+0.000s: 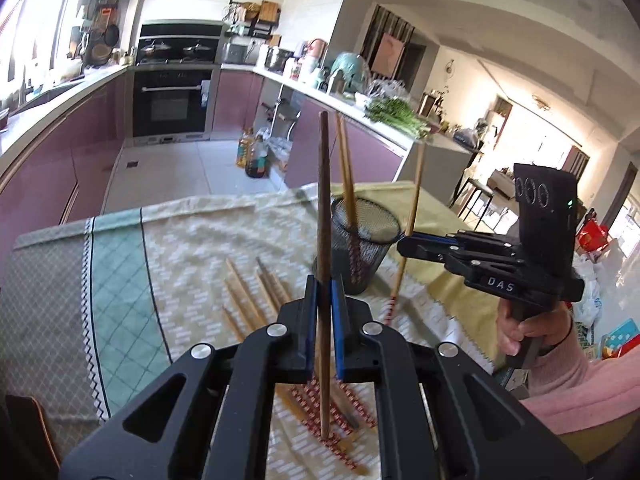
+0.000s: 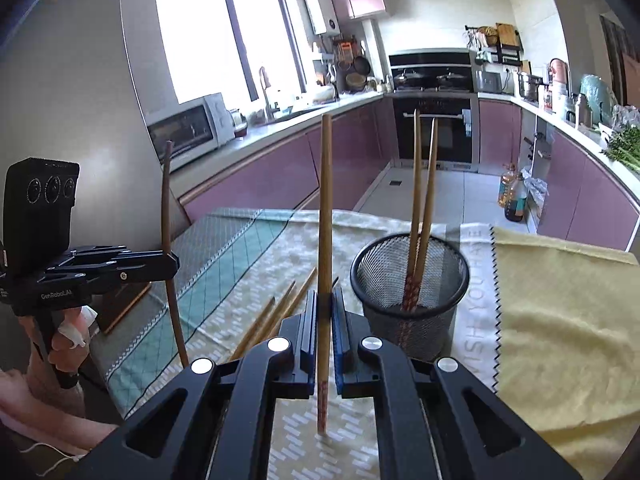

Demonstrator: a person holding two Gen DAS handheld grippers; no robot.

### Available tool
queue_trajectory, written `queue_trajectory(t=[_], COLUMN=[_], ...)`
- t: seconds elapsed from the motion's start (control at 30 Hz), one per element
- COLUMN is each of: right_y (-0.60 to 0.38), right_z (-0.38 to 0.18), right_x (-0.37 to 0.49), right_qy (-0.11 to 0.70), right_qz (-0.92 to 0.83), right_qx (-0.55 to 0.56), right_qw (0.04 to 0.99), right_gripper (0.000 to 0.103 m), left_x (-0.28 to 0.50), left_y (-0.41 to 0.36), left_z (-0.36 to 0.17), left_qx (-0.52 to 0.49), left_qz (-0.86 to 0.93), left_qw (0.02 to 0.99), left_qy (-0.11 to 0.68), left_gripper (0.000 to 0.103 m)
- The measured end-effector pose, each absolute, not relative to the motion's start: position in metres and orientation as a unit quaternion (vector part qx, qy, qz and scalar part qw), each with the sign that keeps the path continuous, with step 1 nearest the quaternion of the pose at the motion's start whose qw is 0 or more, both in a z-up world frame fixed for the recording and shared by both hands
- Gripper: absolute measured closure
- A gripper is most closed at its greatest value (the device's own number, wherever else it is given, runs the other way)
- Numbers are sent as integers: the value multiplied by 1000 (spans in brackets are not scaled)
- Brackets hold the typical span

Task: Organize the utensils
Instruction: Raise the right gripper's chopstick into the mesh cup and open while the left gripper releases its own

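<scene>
left gripper (image 1: 323,320) pinches a dark chopstick (image 1: 323,208) upright between its pads; right gripper (image 2: 325,334) clamps a pale chopstick (image 2: 325,200), beside the mesh cup (image 2: 410,280).

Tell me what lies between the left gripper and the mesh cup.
In the right wrist view, loose chopsticks lie on the cloth between the left gripper, shut on a dark chopstick, and the mesh cup.
</scene>
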State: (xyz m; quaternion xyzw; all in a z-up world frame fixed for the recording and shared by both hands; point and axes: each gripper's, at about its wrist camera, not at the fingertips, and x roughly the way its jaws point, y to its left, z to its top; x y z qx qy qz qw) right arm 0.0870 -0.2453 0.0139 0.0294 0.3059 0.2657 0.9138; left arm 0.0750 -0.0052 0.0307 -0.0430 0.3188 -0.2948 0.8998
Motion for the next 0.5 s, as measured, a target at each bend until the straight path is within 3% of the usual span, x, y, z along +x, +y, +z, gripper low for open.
queue_trajectory(t=[0.5], right_y=[-286], right_z=[76], right_x=[97], right_qy=[217], right_qz=[248], right_qx=[32], right_qw=[943], right_gripper=[97], left_x=[116], left_y=[-47], left_z=[100], left_qx=[-69], left_qz=[-315], left_qw=[917], left_qy=[233], left_gripper=[96])
